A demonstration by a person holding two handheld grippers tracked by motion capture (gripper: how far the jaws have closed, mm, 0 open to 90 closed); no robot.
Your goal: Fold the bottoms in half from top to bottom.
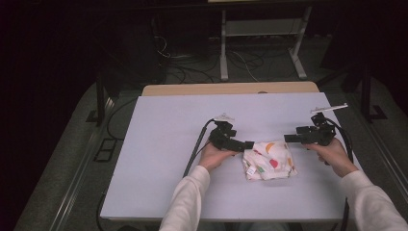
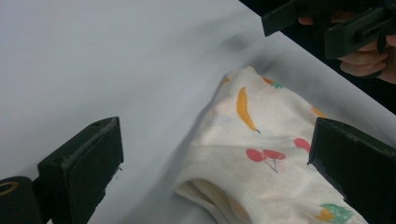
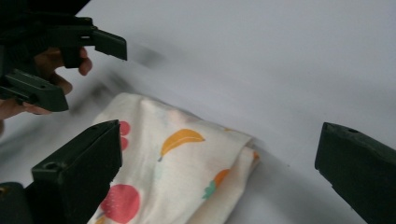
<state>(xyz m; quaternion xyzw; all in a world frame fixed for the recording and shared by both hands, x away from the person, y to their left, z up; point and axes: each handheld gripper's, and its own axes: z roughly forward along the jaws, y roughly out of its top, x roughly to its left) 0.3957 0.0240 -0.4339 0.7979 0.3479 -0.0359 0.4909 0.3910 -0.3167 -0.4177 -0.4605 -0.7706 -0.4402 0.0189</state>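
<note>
Cream cotton cloth (image 1: 268,160) w/ fruit print lies folded into a compact wad on the white table (image 1: 159,144), near the front edge, betw. your two hands. Fold looks done, or close to it: layers stacked, tag showing at one corner. Your left gripper (image 1: 248,144) sits just beside the cloth's left edge, jaws apart, nothing in them. Your right gripper (image 1: 289,138) hangs off the far right corner, jaws wide too, clear of the fabric. Left to do, prob.: a final tidy, if any.
</note>
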